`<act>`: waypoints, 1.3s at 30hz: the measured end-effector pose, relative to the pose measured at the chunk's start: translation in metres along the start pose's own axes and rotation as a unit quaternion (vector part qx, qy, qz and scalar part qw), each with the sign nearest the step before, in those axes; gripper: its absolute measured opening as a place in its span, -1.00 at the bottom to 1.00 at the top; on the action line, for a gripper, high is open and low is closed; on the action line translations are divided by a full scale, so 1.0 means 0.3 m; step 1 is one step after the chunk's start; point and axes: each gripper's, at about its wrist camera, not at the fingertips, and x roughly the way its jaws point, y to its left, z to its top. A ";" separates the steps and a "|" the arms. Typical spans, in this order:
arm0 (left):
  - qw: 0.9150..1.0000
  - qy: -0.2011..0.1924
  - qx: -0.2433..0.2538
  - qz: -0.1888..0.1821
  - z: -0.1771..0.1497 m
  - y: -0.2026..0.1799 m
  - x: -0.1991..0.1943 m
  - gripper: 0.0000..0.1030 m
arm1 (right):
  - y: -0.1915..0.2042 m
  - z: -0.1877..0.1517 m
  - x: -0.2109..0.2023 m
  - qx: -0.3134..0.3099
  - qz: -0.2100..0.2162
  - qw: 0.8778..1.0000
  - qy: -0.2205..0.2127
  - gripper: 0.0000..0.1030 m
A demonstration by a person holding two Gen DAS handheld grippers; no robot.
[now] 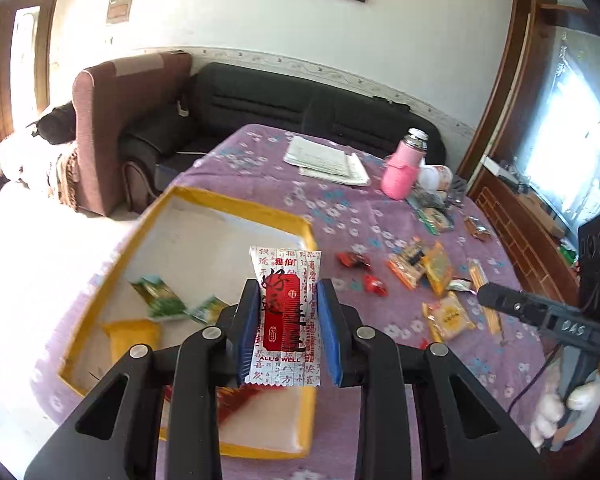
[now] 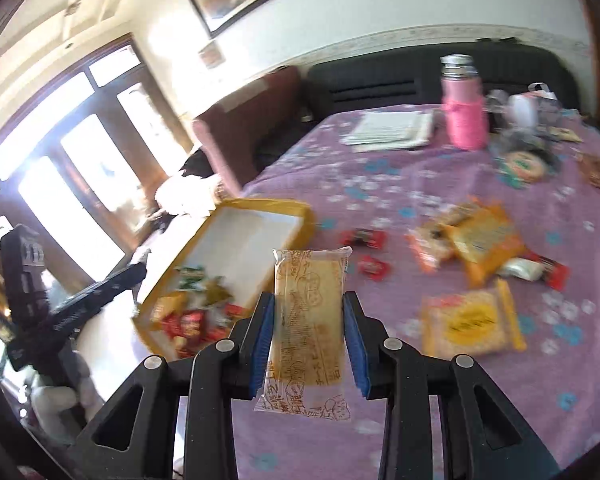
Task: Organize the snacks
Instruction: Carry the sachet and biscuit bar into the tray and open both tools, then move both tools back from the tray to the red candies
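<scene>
The counter [image 1: 380, 216], under a purple flowered cloth, carries the yellow-rimmed box [image 1: 148, 232], which lies directly beneath and ahead of the left gripper [image 1: 288, 320] and ahead-left of the right gripper [image 2: 309, 332]. Loose snacks [image 1: 436, 268] are scattered right of the left gripper. The risks, as I judge them: a packet released too near the box's right wall could land on the rim and slide onto the cloth, and the two grippers converging on one box could collide. The left gripper pinches a red-and-white packet [image 1: 286, 304] upright between its blue pads [image 1: 250, 320]. The right gripper clamps a yellowish clear-wrapped packet [image 2: 308, 320] across its width, above the cloth, short of the box.
</scene>
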 end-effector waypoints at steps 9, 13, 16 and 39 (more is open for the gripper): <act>0.997 0.055 -0.037 0.032 0.083 0.216 0.270 -0.49 | 0.246 0.164 0.413 -0.018 0.038 0.995 0.085 -0.34; 0.994 0.085 -0.062 0.033 0.057 0.291 0.381 -0.49 | 0.248 0.105 0.608 -0.001 0.033 0.991 0.132 -0.34; 0.991 0.104 -0.077 0.031 0.044 0.321 0.438 -0.49 | 0.251 0.066 0.712 -0.007 0.018 0.988 0.151 -0.34; 0.990 -0.051 -0.035 0.128 -0.031 0.036 0.011 0.65 | 0.211 -0.021 0.294 -0.021 0.005 1.000 0.018 0.12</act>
